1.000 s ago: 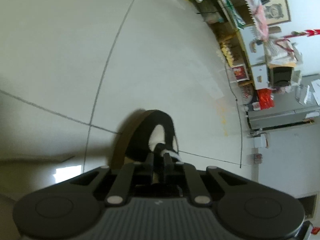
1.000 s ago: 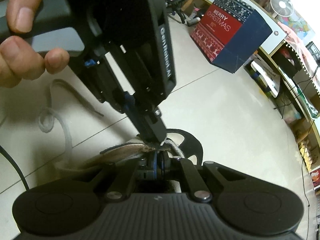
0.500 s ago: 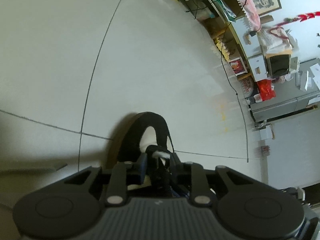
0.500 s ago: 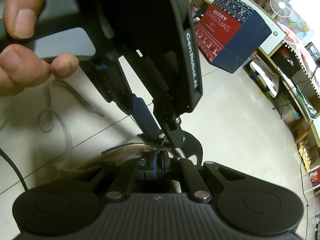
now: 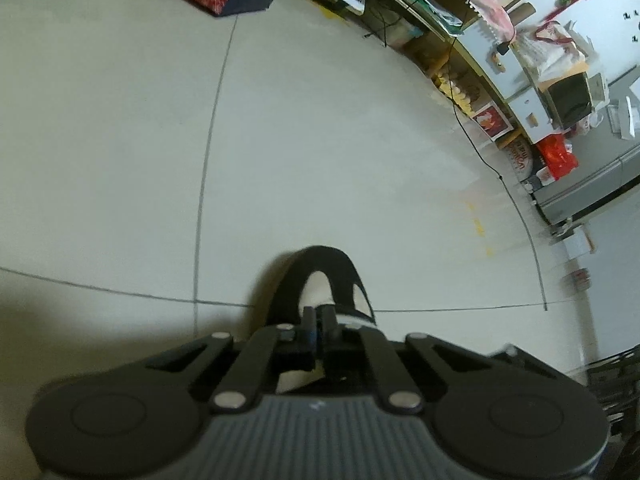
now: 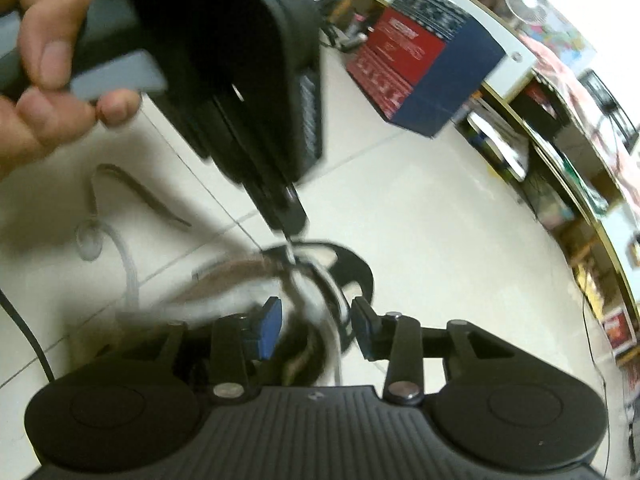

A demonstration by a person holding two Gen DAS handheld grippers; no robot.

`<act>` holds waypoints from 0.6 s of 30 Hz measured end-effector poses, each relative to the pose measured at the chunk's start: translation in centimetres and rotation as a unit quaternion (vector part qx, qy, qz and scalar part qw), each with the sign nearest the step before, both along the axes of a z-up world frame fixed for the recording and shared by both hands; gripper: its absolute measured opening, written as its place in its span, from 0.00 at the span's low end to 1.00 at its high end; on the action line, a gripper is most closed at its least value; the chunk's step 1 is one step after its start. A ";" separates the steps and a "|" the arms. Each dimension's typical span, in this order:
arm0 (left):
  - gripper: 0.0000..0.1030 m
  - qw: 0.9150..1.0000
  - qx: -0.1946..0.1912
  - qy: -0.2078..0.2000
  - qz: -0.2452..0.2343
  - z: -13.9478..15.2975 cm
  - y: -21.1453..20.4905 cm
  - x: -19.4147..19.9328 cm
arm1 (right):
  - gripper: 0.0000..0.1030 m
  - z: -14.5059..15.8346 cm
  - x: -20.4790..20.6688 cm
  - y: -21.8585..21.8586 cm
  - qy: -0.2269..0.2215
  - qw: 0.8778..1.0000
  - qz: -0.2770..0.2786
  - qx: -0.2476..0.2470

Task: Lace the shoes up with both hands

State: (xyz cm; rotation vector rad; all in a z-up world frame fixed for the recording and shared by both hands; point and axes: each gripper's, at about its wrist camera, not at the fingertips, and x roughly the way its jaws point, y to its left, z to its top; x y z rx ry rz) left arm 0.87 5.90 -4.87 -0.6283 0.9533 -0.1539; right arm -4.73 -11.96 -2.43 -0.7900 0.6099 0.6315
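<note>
A black and white shoe [image 5: 294, 280] stands on the tiled floor, seen past the fingertips of my left gripper [image 5: 320, 318]. In the right wrist view the left gripper [image 6: 287, 227] hangs just above the shoe [image 6: 354, 268], shut on the end of a thin white lace [image 6: 291, 254] that runs down into the shoe. My right gripper [image 6: 316, 330] sits low over the shoe and its jaws are opening. The blurred lace and the shoe's tongue lie between its blue pads [image 6: 269, 326], which do not press on them.
A person's hand [image 6: 44, 80] holds the left gripper. A loose grey lace [image 6: 132, 196] curls on the floor to the left, near a black cable [image 6: 24, 340]. A red and blue Christmas box [image 6: 424, 68] and cluttered shelves [image 6: 560, 168] line the far side.
The right gripper, shut at the lace before, has spread its jaws and let go. The left gripper opened, then shut on the lace end and rose slightly.
</note>
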 end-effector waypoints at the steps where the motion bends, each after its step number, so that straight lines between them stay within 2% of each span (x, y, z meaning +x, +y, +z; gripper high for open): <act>1: 0.02 1.000 0.006 0.000 0.003 0.1 0.2 -0.1 | 0.40 0.0 -0.1 -0.4 0.003 1.000 -0.008 -0.001; 9: 0.03 0.998 0.060 0.006 0.026 0.8 2.3 -1.5 | 0.37 -0.2 -1.1 -2.9 0.033 0.997 -0.060 0.027; 12: 0.03 0.996 0.074 0.027 0.049 0.4 3.9 -2.1 | 0.36 -0.2 -1.4 -3.2 0.039 0.996 -0.071 0.040; 15: 0.00 0.991 0.094 0.058 0.078 -0.1 5.5 -2.8 | 0.28 -0.2 -1.5 -2.9 0.046 0.996 -0.065 0.041; 16: 0.00 0.990 0.088 0.068 0.082 -0.4 6.0 -3.0 | 0.19 -0.1 -1.5 -2.8 0.052 0.996 -0.062 0.043; 18: 0.00 0.989 0.076 0.089 0.091 -0.9 7.1 -3.3 | 0.16 0.0 -1.7 -2.8 0.060 0.995 -0.067 0.052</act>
